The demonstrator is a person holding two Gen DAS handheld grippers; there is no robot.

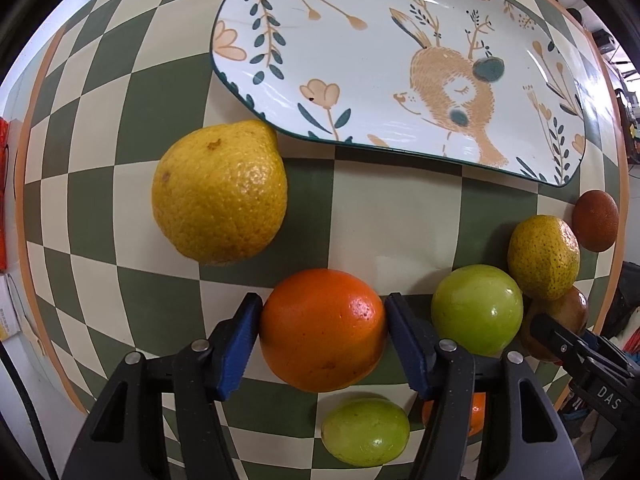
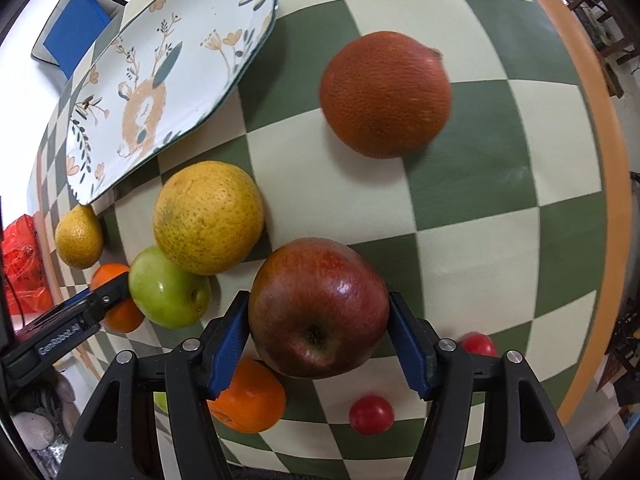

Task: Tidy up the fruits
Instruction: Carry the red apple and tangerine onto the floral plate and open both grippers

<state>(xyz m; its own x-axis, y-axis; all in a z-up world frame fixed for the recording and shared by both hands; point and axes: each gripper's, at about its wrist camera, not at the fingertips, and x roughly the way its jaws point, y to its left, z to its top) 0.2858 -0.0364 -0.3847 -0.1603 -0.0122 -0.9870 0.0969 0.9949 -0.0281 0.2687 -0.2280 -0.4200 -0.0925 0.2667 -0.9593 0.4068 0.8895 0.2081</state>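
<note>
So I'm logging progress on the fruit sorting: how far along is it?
Nothing looks done: the plate holds no fruit. In hand: the left gripper clamps an orange, and the right gripper clamps a red apple. Left: the lemon, green apple and other fruits on the table.

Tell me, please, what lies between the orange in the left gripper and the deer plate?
Nothing: in the left wrist view only bare checkered tablecloth separates the orange from the plate. The big lemon sits off to the side.
</note>
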